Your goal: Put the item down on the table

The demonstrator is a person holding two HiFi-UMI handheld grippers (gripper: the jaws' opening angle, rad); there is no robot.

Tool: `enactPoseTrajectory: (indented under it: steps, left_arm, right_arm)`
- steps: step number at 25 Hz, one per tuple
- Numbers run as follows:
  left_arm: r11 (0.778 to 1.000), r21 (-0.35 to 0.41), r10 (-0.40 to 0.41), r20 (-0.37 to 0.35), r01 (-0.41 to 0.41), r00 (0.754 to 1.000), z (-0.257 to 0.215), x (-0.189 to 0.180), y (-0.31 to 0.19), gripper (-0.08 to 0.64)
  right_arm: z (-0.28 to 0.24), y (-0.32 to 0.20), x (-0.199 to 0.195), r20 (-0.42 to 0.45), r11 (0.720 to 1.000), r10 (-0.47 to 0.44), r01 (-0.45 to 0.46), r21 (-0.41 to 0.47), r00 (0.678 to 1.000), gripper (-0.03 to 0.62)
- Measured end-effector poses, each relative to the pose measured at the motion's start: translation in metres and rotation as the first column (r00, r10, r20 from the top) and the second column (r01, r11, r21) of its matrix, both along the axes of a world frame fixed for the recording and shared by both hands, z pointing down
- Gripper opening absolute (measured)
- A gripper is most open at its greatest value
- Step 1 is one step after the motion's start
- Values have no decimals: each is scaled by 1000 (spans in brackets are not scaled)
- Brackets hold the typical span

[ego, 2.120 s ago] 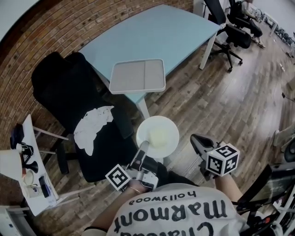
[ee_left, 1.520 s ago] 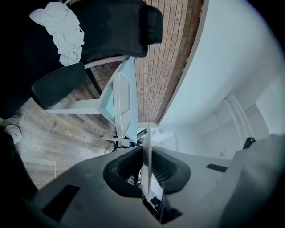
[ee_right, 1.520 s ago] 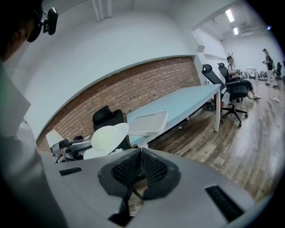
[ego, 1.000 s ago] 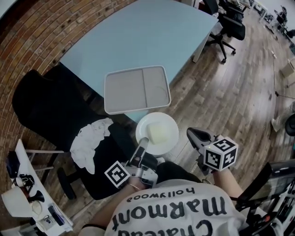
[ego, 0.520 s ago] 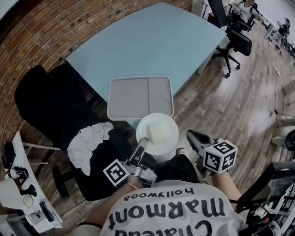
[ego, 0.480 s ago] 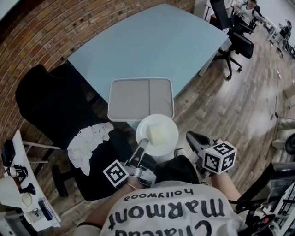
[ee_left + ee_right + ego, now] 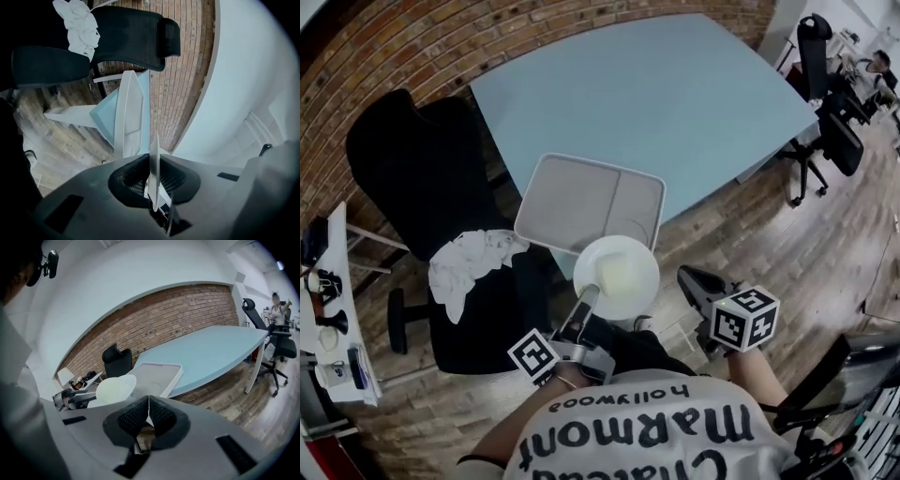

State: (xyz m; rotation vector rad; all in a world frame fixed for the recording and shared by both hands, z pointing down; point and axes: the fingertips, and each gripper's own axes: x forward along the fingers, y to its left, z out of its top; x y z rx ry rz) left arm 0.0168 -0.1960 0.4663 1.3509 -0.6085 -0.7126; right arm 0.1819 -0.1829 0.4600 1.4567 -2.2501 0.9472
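A white round plate (image 7: pixel 617 277) is held level over the near corner of the light blue table (image 7: pixel 675 94), its far edge overlapping the grey tray (image 7: pixel 591 202). My left gripper (image 7: pixel 585 302) is shut on the plate's near rim; in the left gripper view the plate (image 7: pixel 154 176) shows edge-on between the jaws. My right gripper (image 7: pixel 690 281) hangs to the right of the plate over the wood floor, jaws pressed together with nothing in them. The right gripper view shows the plate (image 7: pixel 115 388) at the left.
A black office chair (image 7: pixel 431 187) with a white cloth (image 7: pixel 467 261) on its seat stands left of the table. A small white side table (image 7: pixel 328 309) with small objects is at the far left. More office chairs (image 7: pixel 825 122) and a person are at the far right.
The view has shifted; the tray and table corner now lie closer under the plate. The left gripper still holds the plate, and the right gripper has kept its place beside it.
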Motion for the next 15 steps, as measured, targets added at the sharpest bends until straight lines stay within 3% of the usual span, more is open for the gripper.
enactPoseTrajectory:
  steps: [5,15]
  left_arm:
    - [994,-35,-105,27,106,994,14,16,-4,29]
    - [955,-93,-275,65,280,959,38,31,-17,29]
  right_arm:
    - [10,-21,24,13,996,-83,83,-21,996,11]
    - [22,-48,47,33,976,-213,214,-27,976,11]
